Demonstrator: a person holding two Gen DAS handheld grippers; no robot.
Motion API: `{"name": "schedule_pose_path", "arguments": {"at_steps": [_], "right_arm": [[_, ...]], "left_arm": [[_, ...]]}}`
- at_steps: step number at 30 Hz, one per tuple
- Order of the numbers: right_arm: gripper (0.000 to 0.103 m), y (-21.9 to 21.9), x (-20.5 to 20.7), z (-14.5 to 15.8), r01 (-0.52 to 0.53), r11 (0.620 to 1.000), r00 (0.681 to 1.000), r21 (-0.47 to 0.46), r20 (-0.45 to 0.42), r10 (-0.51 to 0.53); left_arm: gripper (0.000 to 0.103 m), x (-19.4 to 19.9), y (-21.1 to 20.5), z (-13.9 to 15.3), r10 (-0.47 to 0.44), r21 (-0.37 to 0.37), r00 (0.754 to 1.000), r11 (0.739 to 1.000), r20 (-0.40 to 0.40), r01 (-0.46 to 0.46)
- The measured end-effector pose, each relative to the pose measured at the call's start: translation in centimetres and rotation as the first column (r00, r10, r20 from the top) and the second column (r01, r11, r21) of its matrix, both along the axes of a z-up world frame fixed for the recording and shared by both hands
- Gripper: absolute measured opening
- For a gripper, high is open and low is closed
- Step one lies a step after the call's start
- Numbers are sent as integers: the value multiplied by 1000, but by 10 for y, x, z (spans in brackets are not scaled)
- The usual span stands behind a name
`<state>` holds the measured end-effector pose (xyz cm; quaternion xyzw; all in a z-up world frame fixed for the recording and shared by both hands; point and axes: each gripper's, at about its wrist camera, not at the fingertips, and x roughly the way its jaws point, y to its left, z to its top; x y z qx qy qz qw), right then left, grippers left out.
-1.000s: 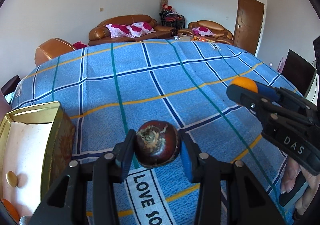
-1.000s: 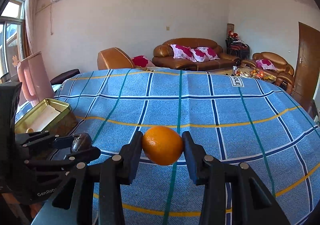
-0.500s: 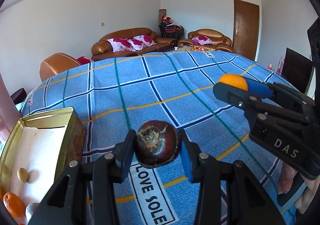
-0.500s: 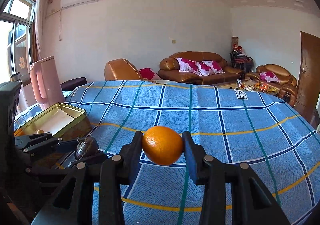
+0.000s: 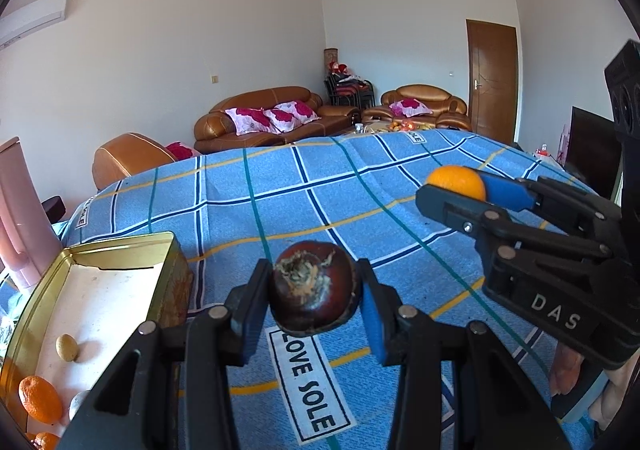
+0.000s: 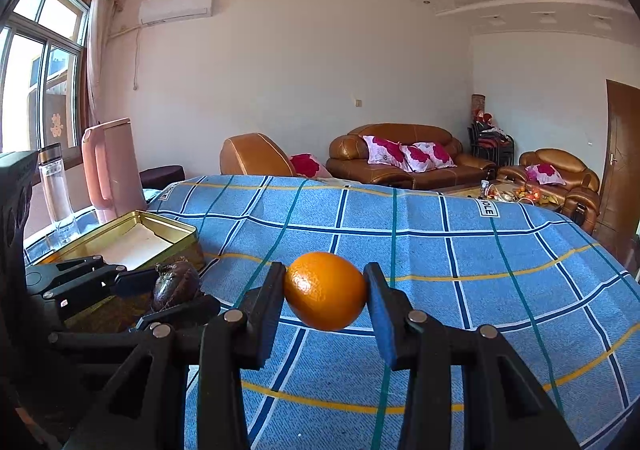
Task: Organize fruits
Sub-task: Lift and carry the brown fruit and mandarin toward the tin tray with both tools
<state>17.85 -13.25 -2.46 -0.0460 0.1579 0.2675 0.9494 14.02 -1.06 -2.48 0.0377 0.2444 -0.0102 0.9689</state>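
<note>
**A:** What are you holding right now?

**B:** Your left gripper point(image 5: 316, 298) is clamped on a dark purple fruit point(image 5: 314, 286), squeezed between both pads, clear of the blue checked cloth point(image 5: 360, 202). Your right gripper point(image 6: 326, 292) grips an orange point(image 6: 326, 290) the same way.

**A:** Which step is this?

**B:** It looks like the carry: both fruits lifted, neither yet put down. The gold tin point(image 5: 168, 250) sits low and left of your left jaws, with two small oranges point(image 5: 40, 398) and a pale fruit point(image 5: 67, 347) inside.

**A:** And next?

**B:** Probably swing left over the tin, lower, then release, one gripper at a time so they don't collide.
</note>
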Motion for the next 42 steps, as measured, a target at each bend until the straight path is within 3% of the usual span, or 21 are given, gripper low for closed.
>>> {"name": "schedule_pose_path", "arguments": {"at_steps": [14,42], "right_arm": [[42,0,-14,3,-21,1000,999,8,29,21],[42,13,-38,4,-76,997,996,13,48,75]], "left_arm": [[44,-17,4,3,1,-26,999,1000,53,1],[44,-45,19,7,32,-42,996,999,83,-29]]}}
